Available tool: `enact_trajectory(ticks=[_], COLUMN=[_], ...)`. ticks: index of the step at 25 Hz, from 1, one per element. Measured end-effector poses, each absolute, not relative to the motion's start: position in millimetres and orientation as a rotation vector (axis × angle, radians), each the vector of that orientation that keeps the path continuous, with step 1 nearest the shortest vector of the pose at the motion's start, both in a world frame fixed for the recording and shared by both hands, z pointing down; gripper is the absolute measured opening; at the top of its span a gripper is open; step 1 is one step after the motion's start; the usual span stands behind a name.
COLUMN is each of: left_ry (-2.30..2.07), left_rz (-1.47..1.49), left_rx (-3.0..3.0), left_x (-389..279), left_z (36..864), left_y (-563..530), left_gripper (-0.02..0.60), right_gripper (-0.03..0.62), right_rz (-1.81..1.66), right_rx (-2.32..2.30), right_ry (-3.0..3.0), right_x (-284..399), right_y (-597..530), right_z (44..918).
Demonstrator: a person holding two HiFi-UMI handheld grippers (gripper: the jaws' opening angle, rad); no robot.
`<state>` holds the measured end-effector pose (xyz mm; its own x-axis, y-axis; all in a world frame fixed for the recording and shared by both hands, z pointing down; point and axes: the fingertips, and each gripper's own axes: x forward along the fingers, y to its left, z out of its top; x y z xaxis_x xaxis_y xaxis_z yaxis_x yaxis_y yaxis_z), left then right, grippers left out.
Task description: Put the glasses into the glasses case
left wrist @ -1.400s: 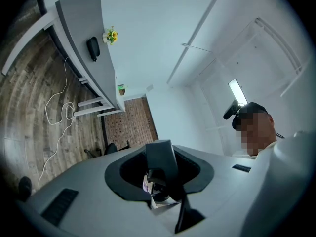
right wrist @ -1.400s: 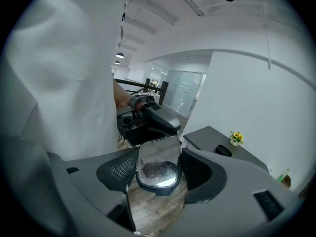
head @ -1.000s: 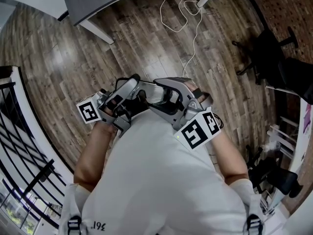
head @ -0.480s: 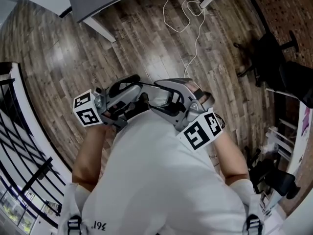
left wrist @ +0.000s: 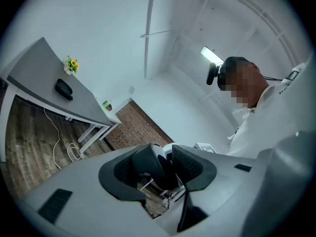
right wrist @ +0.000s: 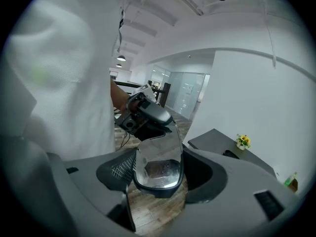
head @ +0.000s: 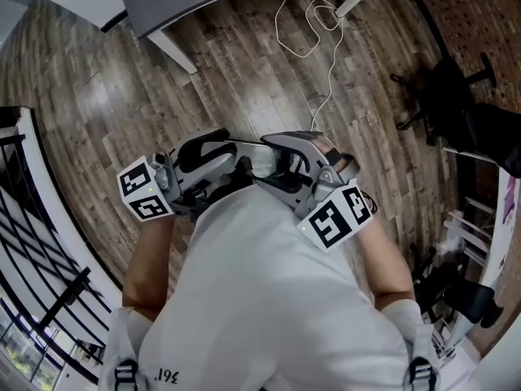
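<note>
The right tool (right wrist: 157,173) clamped the glasses (right wrist: 159,149) by one lens, seemingly steadying them, while the left tool (left wrist: 160,169), jaws just opening, loosely straddled them.

Bright, even indoor light; gripper views are heavy fisheye with black corners, ceiling lamp (left wrist: 211,56) glares, floor (head: 98,96) shines.

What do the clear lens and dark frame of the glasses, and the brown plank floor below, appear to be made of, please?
The clear glasses lens looks like transparent plastic or glass with a glossy finish: the floor shows through it, with faint reflections. The dark glasses frame is probably smooth plastic with a slight sheen. The brown plank floor is wood or wood-look laminate, judging by its grain and board seams.
</note>
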<state>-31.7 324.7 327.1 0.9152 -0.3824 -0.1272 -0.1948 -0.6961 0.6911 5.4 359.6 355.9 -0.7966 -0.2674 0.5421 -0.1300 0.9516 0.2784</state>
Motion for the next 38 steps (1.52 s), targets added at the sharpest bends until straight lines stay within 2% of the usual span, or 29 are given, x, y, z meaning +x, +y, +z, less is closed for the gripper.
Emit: enact_trajectory(ticks=[8, 21, 38], left_ry=[-0.412, -0.464, -0.711], left_rz=[-0.458, -0.538, -0.558], left_rx=[2.241, 2.225, 2.175], left_x=[-66, -84, -27], left_z=[332, 332, 338], left_y=[316, 274, 152], left_gripper=[0.170, 0.161, 0.161], right_gripper=[0.281, 0.281, 0.281], right_rz=[-0.306, -0.335, -0.464], right_rx=[0.351, 0.438, 0.242], right_ry=[-2.472, -2.423, -2.462], right_x=[-20, -28, 36], right_y=[351, 299, 160], right_z=[358, 358, 352])
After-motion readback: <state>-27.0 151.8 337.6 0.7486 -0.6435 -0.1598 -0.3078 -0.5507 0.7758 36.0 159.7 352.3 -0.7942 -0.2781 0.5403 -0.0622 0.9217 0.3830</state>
